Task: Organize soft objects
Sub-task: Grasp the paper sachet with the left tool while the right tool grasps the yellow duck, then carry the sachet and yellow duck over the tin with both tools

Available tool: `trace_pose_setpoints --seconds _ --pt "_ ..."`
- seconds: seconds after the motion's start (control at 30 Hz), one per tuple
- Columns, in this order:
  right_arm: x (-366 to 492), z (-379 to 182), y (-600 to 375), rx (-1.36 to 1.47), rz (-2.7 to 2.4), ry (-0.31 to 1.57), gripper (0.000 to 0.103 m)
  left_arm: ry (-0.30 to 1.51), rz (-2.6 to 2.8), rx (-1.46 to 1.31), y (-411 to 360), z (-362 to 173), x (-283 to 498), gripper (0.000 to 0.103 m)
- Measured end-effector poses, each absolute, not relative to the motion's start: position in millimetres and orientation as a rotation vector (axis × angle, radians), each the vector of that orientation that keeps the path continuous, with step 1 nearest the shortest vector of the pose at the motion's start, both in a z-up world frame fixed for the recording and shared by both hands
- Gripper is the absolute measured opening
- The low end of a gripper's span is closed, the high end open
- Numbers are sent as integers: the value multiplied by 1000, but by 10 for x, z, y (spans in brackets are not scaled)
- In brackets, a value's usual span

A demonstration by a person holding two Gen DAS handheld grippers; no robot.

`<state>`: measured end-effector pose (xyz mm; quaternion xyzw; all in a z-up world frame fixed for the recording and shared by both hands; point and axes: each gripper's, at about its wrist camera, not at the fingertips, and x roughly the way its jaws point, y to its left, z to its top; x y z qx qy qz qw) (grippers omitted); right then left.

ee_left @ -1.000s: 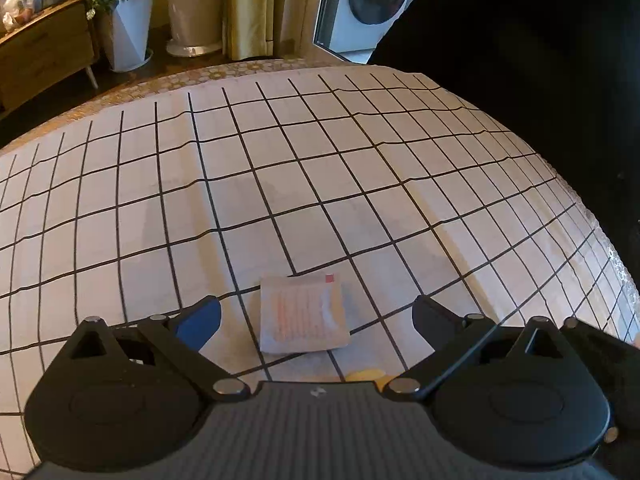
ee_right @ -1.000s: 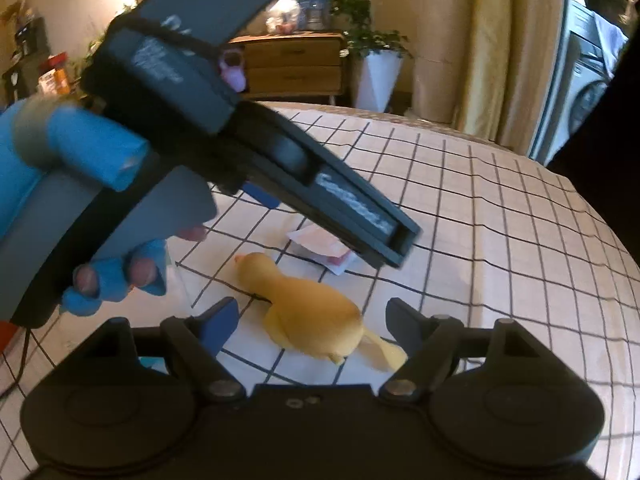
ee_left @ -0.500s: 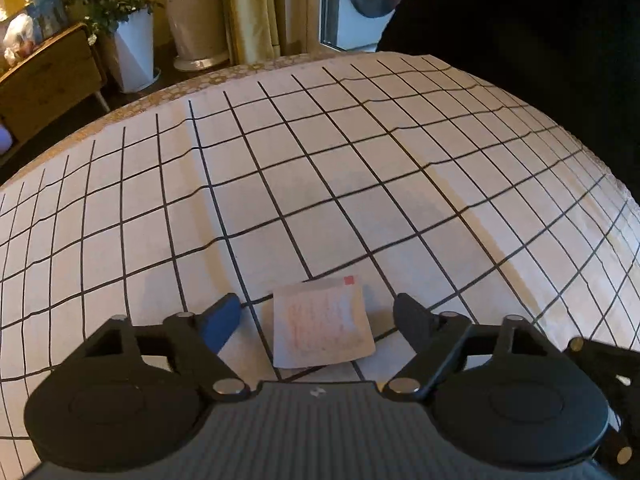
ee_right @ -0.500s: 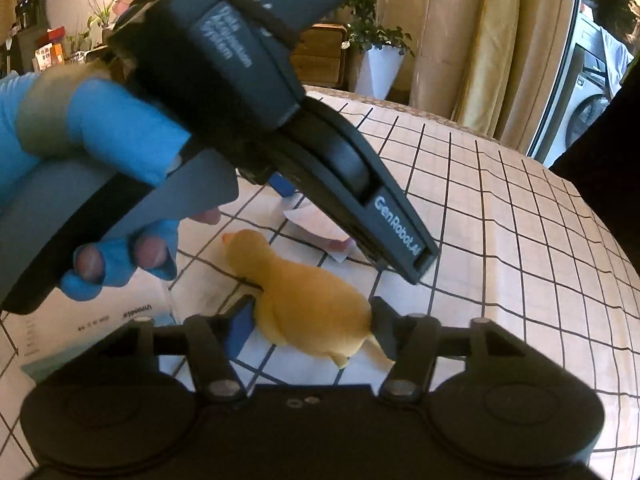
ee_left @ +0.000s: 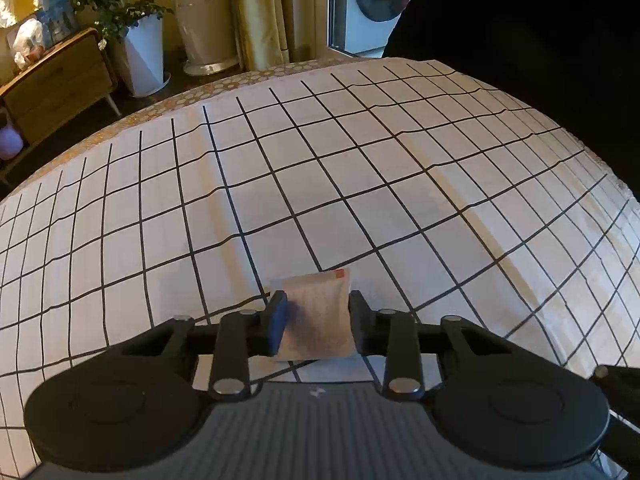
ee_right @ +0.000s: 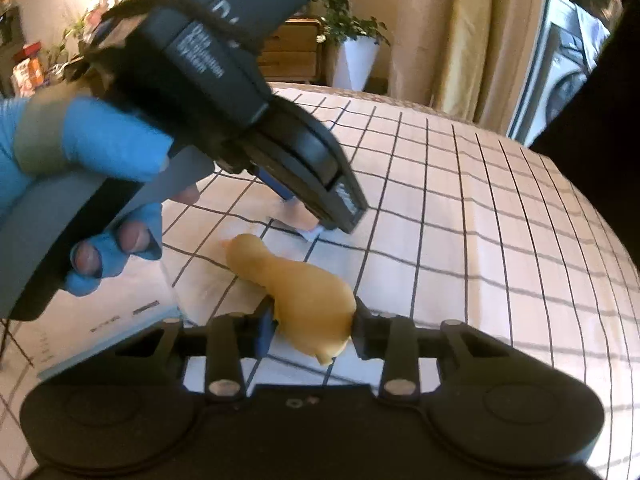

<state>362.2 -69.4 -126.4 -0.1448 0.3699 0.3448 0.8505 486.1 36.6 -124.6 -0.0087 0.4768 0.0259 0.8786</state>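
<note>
The left gripper point(ee_left: 316, 316) is seen closing on a small flat pale sachet with faint reddish print and a red corner mark point(ee_left: 316, 312); the sachet sits between the blue pad and the black one, both already touching its edges. The sachet is lifted at its far edge from the white tablecloth with a black grid point(ee_left: 280, 184), which serves as the landmark here. The right gripper point(ee_right: 312, 322) is likewise closing, and a soft yellow toy duck point(ee_right: 296, 292) is pinched at its body between the pads, the duck's head pointing away across the tablecloth, toward the sachet just beyond it.

As to progress, both soft objects are only being taken up; neither appears to have been carried to any place of sorting, and no container is seen on the tablecloth. A pale printed sheet point(ee_right: 100, 332) lies on the tablecloth left of the duck. The task is judged to be at an early stage.

The left device is held by a hand in a blue fingerless glove point(ee_right: 92, 184), tilted steeply down toward the tablecloth. The right device is angled downward too, lower over the tablecloth's near part.
</note>
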Motion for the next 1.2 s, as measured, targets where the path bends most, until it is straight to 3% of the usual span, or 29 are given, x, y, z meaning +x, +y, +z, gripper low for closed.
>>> trace_pose_setpoints --seconds 0.37,0.63,1.2 --pt "3491 -1073 -1094 -239 667 778 32 964 48 -54 472 -1069 4676 12" --pt "3290 -835 -1300 -197 657 767 32 951 44 -91 638 -860 4453 7" --pt "2705 -395 -1694 -95 615 761 32 919 -74 -127 519 -224 3449 7"
